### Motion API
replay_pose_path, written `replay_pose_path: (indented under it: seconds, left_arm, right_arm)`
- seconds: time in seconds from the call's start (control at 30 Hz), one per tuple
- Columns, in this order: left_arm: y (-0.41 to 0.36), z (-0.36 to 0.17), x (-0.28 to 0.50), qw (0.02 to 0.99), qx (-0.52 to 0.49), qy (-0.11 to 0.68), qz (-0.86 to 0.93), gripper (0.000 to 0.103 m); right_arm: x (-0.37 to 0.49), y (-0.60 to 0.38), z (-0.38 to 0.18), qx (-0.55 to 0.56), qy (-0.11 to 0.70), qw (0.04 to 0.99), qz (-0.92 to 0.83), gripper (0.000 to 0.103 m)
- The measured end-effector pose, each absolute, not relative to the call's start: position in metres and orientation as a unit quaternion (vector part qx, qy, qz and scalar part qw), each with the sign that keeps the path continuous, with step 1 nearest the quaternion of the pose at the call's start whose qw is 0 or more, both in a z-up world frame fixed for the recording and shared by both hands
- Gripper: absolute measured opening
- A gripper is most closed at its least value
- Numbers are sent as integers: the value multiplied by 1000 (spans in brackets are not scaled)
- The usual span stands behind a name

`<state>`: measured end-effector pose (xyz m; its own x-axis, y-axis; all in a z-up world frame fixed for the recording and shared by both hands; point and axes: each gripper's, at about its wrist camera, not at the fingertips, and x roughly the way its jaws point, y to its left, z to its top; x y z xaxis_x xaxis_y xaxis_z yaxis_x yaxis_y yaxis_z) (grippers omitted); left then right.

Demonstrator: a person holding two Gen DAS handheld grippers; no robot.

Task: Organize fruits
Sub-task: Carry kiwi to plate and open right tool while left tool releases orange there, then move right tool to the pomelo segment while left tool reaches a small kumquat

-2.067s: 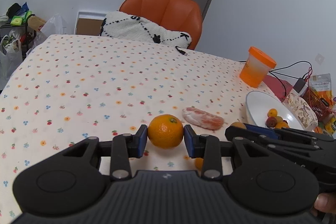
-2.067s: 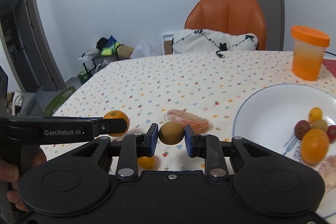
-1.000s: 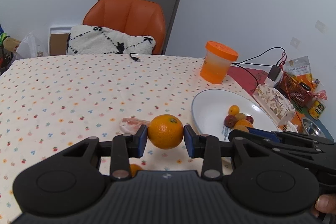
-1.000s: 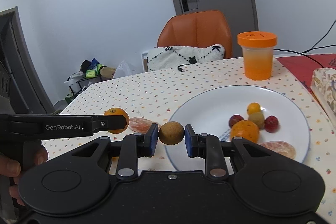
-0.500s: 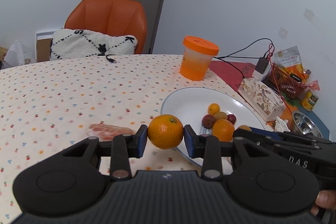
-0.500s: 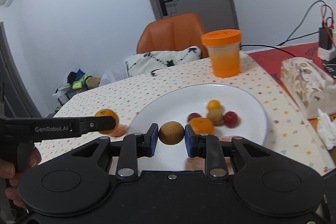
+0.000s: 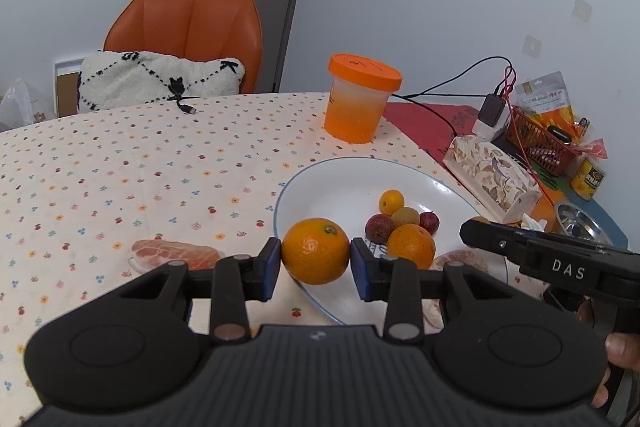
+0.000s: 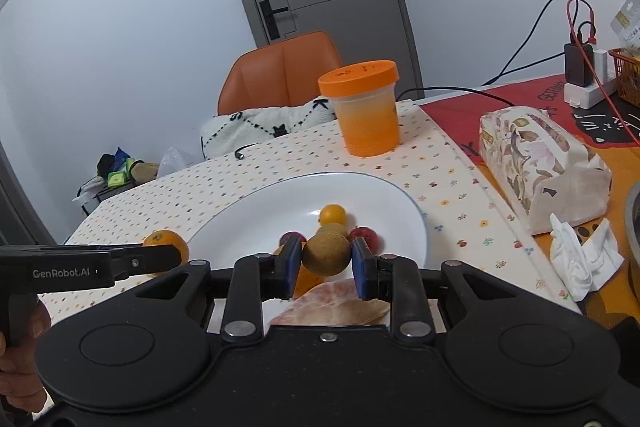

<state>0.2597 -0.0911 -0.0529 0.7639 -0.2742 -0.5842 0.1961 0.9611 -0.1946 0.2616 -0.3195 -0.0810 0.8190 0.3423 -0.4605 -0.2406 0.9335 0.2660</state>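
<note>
Over the white plate's [image 7: 340,179] near rim, the left gripper [image 7: 315,258] holds a mandarin [image 7: 315,251] pinched between its jaws; the right gripper [image 8: 326,259] pinches a brown kiwi-like fruit [image 8: 326,253] above the plate's piled fruit, likely for release there; a peeled segment [image 7: 176,254] lies on the table [image 7: 120,167].

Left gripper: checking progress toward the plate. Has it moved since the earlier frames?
Yes. The left gripper, shut on the orange, has moved right, reaching the white plate rim.
</note>
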Motion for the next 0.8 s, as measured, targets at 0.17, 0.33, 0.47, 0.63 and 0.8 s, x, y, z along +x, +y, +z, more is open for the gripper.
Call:
replay_pose_path:
  seconds: [0.17,0.33,0.47,0.63,0.8]
  left_arm:
    - [-95,-53,268,936,-58,322,-126,36]
    - [-100,-53,272,936,-53,324,-131,36]
    - [-103,-54,275,934,-54,328,-135,36]
    - [-100,-50,274,939,-69,313,-126,40]
    - [-87,-45,272,940,-77,312,-113,41]
  right_arm:
    - [269,-320,-83,101,259,948,154,26]
    - [273,-320,-81,100,254,950,150,41]
    - [268,-319,-78,99,253,950,157,45]
    - [262,-314,-77,99,257,947,163,45]
    - [258,-303,-74,96,255,946,176,46]
